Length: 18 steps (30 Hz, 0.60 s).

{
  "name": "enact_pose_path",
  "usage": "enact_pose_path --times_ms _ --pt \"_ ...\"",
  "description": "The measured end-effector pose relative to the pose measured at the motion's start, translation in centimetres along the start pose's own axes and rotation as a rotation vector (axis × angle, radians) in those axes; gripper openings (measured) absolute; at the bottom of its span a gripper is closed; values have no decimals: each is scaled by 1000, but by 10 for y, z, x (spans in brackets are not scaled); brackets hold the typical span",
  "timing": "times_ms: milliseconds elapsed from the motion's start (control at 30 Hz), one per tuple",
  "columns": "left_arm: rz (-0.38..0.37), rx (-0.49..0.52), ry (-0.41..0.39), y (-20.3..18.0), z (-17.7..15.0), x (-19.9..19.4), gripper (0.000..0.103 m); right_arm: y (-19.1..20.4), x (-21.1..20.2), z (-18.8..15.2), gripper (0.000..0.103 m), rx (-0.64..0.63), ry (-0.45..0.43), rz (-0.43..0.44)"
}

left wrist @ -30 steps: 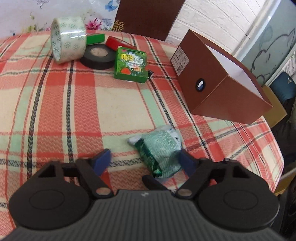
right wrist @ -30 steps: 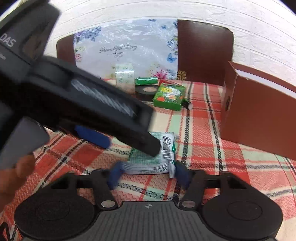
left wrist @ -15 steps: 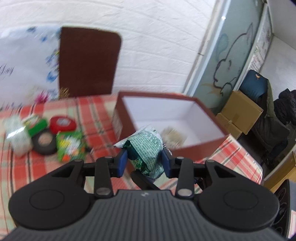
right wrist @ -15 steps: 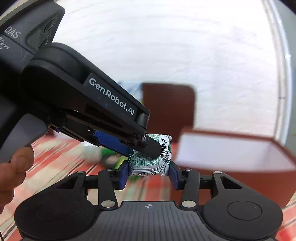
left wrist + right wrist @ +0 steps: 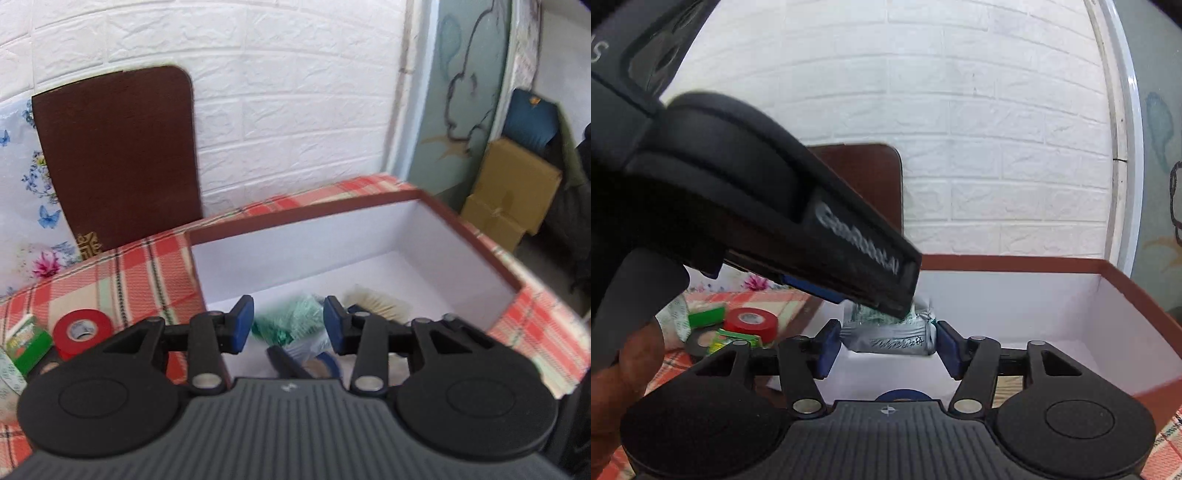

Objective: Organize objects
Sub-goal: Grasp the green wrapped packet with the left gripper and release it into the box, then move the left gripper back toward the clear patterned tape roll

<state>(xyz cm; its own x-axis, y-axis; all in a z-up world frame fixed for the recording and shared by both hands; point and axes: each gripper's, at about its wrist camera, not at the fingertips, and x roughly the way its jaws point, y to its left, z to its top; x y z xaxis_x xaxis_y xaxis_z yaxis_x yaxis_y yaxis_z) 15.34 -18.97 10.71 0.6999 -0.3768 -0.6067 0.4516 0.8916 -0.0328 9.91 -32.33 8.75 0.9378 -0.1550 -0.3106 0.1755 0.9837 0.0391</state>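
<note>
The green and silver packet (image 5: 291,323) hangs over the open brown box (image 5: 480,240) with white inside. My left gripper (image 5: 288,325) is above the box with its blue pads (image 5: 242,328) spread a little wider than the blurred packet. In the right wrist view my right gripper (image 5: 886,345) has its pads against the ends of the packet (image 5: 890,334), over the box (image 5: 1137,291). The left gripper's body (image 5: 775,221) crosses that view from the left.
The box holds a pale brush-like item (image 5: 376,306) and a blue ring (image 5: 903,396). On the checked cloth left of the box lie a red tape roll (image 5: 83,332), a green box (image 5: 26,347), clear tape (image 5: 677,321) and black tape (image 5: 700,343). A brown board (image 5: 118,155) leans on the wall.
Both grippers lifted the packet off the cloth and carried it right, over the open box. The left gripper's pads have since spread apart from the packet.
</note>
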Motion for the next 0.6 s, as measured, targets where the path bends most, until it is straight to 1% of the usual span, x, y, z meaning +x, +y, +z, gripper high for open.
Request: enact_pose_path --times_ms 33,100,133,233,367,467,533,600 --pt "-1 -12 6 3 -1 1 43 0 2 -1 55 2 3 -2" --pt "-25 -31 -8 7 -5 -6 44 0 -3 -5 55 15 -18 5" --pt "-24 -30 -17 7 -7 -10 44 1 -8 -7 55 13 -32 1" --pt "-42 -32 -53 7 -16 -28 44 5 -24 -12 56 0 -61 -20" --pt "-50 -34 -105 8 -30 -57 44 7 -50 -18 56 32 -90 -26" --pt "-37 -66 -125 18 -42 -74 44 12 -71 -22 56 47 -116 -29" --pt "-21 -95 -121 27 -51 -82 44 12 -87 -25 56 40 -129 -21" --pt "7 -114 -110 38 -62 -88 45 14 -94 -26 57 34 -131 -6"
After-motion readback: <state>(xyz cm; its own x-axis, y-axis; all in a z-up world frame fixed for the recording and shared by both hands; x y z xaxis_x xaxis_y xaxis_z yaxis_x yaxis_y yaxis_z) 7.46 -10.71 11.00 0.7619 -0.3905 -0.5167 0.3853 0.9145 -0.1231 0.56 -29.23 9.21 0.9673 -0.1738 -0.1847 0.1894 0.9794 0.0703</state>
